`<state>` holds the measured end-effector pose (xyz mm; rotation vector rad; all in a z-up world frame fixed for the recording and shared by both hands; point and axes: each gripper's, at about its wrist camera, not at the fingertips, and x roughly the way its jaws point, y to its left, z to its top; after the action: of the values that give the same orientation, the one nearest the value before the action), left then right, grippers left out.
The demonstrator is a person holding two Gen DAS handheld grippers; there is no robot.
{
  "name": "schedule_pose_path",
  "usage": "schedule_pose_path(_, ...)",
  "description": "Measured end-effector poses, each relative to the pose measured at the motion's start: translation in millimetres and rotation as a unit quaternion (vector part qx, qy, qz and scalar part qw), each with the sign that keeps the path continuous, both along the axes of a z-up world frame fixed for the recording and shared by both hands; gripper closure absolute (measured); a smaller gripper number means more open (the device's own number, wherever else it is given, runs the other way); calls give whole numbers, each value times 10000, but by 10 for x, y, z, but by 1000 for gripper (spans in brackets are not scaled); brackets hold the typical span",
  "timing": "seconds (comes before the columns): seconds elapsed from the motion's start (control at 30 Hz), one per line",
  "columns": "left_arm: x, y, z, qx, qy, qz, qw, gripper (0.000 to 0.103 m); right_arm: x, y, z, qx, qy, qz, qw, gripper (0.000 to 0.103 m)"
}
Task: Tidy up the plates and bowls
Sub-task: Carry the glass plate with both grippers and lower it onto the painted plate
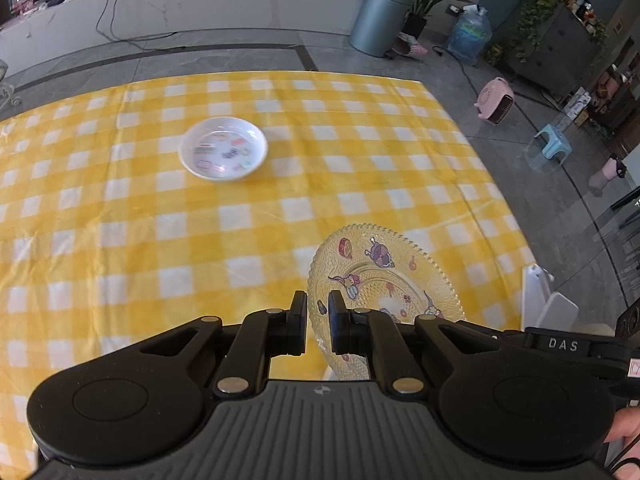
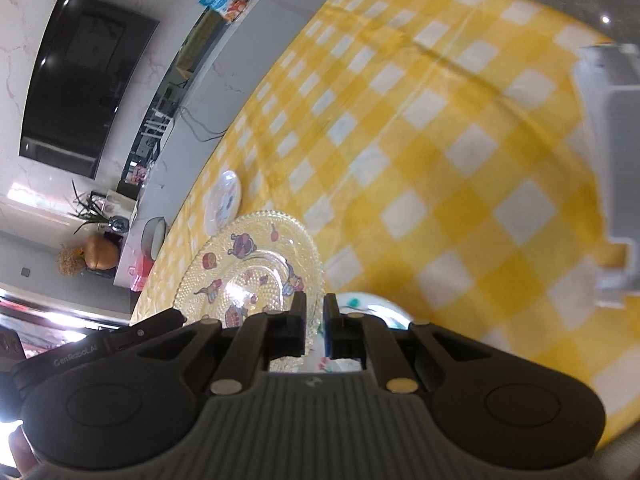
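A clear glass plate (image 1: 384,280) with cartoon prints and a beaded rim is tilted on edge; my left gripper (image 1: 318,300) is shut on its near rim. It also shows in the right wrist view (image 2: 248,268), where my right gripper (image 2: 315,302) is shut on its rim too. A white bowl-like dish (image 2: 376,308) shows just behind the right fingers, partly hidden. A small white dish (image 1: 223,148) with coloured prints lies on the yellow checked tablecloth (image 1: 160,240), far left of the glass plate; it appears in the right wrist view (image 2: 222,202) beyond the plate.
A white rack (image 1: 548,304) stands at the table's right edge, and shows blurred in the right wrist view (image 2: 612,160). The table's right edge drops to a grey floor with a bin (image 1: 380,16), a water jug (image 1: 468,36) and stools.
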<state>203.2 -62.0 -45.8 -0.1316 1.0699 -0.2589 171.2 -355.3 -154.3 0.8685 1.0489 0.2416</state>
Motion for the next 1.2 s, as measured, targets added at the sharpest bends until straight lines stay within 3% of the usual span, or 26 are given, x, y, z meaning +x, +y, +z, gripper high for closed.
schedule_pose_path(0.4,-513,-177,-250,-369,52,358,9987,91,-274,-303,26,-375,194,-44,9991,97)
schedule_pose_path(0.73,-717,-66,-427,-574,149,715,9957,92,-262,-88,38,-1033,366,397,9932,96)
schedule_pose_path(1.2,-817,-147,-561,-29,41,689,9976,92,-305,188,45,-1810,264,798,9799,94)
